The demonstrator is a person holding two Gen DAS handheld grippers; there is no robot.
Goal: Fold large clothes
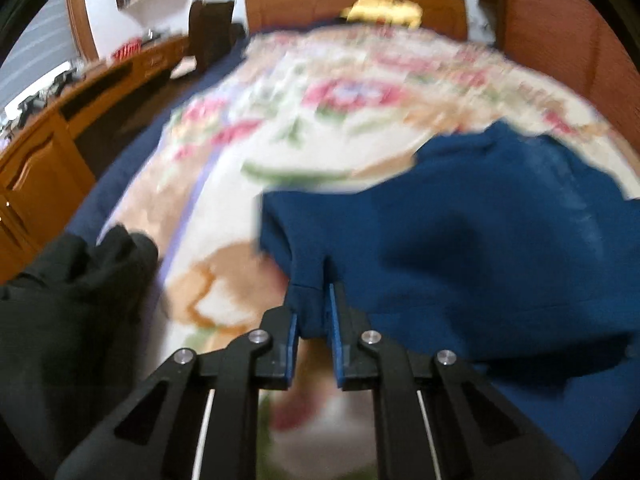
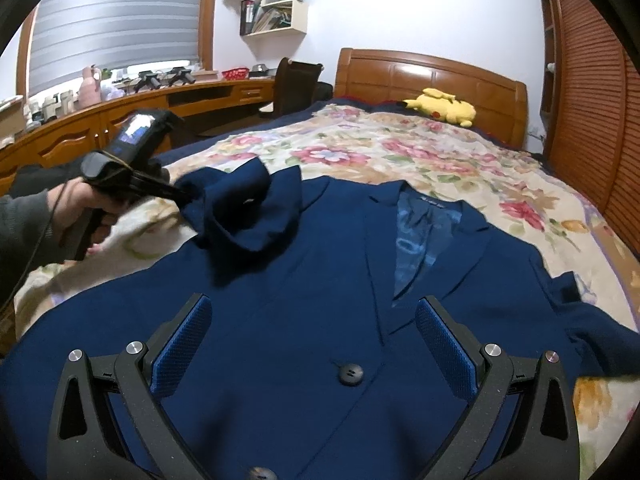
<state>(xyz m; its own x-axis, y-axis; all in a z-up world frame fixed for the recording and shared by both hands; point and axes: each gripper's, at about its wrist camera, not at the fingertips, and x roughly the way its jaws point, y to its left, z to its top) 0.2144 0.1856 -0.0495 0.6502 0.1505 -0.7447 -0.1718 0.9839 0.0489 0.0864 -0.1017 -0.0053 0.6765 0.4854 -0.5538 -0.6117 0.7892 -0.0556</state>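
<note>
Two grippers are at work over one navy jacket (image 2: 304, 280), which lies face up on the floral bedspread (image 2: 420, 152) with its collar toward the headboard (image 2: 432, 80) and its buttons at the end away from it. The left gripper (image 1: 314, 312) has its jaws drawn narrow and clamped on the cuff end of the sleeve (image 2: 236, 204); seen from the right wrist, that sleeve is lifted clear of the jacket front and hangs bunched and twisted. The right gripper (image 2: 316, 344) stands wide over the button (image 2: 350, 374), holding nothing; contact with the cloth cannot be confirmed.

Risks noted:
- The pinch takes only a small bite of the cuff. A quick pull toward the collar could slip the fabric out, dropping the sleeve in a heap
- Nothing pins the jacket body. Drag through the sleeve may shift the whole jacket across the bedspread and crease the lapel (image 2: 404, 236)
- The left wrist view is smeared, which suggests fast travel; a sleeve laid down still twisted would fold crooked
</note>
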